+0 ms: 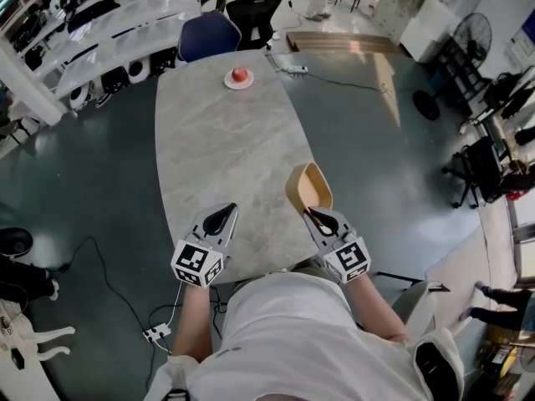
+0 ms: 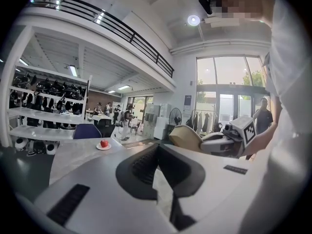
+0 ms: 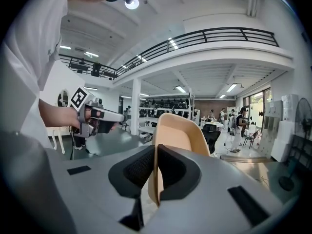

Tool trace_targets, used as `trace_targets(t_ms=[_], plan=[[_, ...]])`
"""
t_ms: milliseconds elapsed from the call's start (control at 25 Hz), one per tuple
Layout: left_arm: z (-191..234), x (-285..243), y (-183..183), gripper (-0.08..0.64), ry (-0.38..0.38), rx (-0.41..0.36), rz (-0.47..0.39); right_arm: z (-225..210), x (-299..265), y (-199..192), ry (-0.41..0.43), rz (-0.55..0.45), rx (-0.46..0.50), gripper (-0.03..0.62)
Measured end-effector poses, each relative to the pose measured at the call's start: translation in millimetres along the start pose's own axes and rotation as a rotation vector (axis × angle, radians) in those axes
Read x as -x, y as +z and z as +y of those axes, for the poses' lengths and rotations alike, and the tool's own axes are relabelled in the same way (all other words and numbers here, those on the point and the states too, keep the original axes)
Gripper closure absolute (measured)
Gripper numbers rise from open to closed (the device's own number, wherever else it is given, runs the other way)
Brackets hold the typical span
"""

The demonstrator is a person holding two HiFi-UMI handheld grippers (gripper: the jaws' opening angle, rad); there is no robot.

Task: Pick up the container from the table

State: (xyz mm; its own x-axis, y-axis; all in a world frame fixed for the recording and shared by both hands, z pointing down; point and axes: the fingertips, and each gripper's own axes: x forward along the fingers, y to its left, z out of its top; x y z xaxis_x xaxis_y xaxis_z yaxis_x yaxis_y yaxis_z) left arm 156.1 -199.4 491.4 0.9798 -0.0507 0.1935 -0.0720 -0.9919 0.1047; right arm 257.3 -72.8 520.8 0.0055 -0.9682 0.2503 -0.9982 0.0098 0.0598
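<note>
container (image 1: pixel 308 189) | wall clamped in right claw (image 1: pixel 317 216), body jutting ahead of it | left claw (image 1: pixel 220 220) closed, empty

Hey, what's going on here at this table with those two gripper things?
A person stands at a marble table with a handheld gripper in each hand. The right gripper is clamped on the wall of a tan container, holding it near the table's close edge, apparently lifted off the top. The left gripper hangs beside it, shut and empty. A small plate with a red fruit sits at the far end.
</note>
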Motion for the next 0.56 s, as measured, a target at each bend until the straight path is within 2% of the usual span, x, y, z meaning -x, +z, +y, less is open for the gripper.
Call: trace_targets(t_ms=[560], plan=[[6, 14, -3, 0.558, 0.022, 0.001, 0.018, 1, -1, -10, -0.006, 0.019, -0.013, 0.561]])
